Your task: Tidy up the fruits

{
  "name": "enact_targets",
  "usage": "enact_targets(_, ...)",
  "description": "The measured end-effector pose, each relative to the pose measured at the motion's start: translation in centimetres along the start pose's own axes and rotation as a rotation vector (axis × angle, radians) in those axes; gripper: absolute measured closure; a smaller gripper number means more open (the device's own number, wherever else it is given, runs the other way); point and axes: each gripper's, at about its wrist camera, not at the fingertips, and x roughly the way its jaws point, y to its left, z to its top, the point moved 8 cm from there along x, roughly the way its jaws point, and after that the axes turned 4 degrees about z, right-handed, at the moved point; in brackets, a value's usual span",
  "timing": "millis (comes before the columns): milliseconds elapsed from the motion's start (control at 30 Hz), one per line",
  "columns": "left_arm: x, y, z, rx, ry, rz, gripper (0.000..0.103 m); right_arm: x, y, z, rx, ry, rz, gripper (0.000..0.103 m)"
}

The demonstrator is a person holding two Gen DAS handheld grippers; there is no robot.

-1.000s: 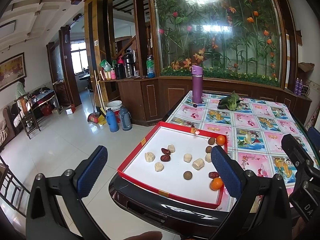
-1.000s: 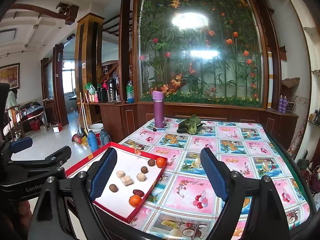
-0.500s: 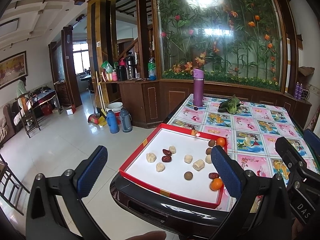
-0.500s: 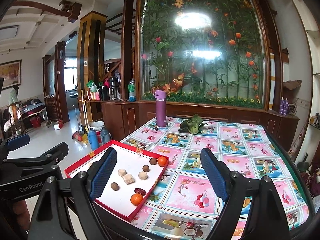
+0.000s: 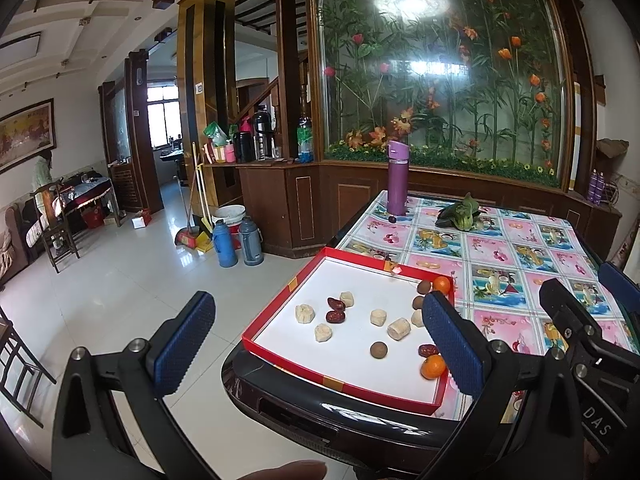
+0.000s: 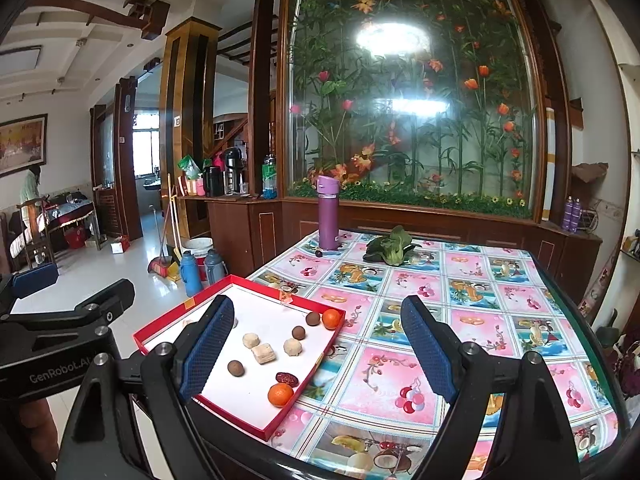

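Note:
A red-rimmed tray with a white floor sits at the near left corner of the table. In it lie two oranges, red dates, round brown fruits and several pale banana chunks. My left gripper is open, held short of the tray's near edge, nothing between its fingers. My right gripper is open too, above the tray's right rim and the tablecloth. Each gripper shows at the edge of the other's view.
The table carries a fruit-patterned cloth, a purple flask and a leafy green vegetable at the far side. Blue and grey thermos jugs and a broom stand on the floor at left. A person stands far left.
Both views have drifted slightly closer to the table and a little higher. Both grippers stay open and nothing in the tray has moved.

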Motion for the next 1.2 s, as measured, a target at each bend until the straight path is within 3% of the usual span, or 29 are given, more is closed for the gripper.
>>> enact_targets(567, 0.5, 0.1, -0.4, -0.013, -0.007, -0.006, 0.0, 0.1, 0.7, -0.3, -0.02, 0.004, 0.003, 0.018)
enact_targets(1200, 4.8, 2.3, -0.8, -0.03, 0.025, 0.001, 0.0, 3.3, 1.9, 1.7, -0.034, 0.015, 0.002, 0.018)
